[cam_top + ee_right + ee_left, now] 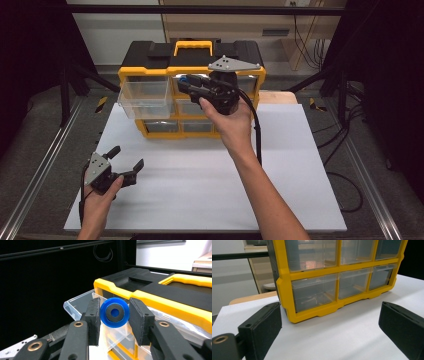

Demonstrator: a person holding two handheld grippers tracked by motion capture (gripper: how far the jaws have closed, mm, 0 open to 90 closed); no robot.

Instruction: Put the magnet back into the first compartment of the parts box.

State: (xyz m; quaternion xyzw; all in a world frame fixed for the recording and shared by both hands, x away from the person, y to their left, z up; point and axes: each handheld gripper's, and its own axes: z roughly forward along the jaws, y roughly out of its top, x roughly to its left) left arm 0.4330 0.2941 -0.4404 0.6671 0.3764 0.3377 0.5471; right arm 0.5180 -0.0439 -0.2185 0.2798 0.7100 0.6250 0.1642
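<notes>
Over open drawer [145,97]: blue disc [114,312], light, stiff, slick; right claw [114,315] grips rim. Left claw [126,162] open, idle.

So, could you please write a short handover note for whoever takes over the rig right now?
Right gripper: shut on the blue disc, held up in front of the yellow organiser, close to its pulled-out top-left drawer.
Left gripper: open, holding nothing, low over the white board.
Done: drawer open, disc gripped.
Left: probably drop the disc in the drawer and push it shut.
</notes>
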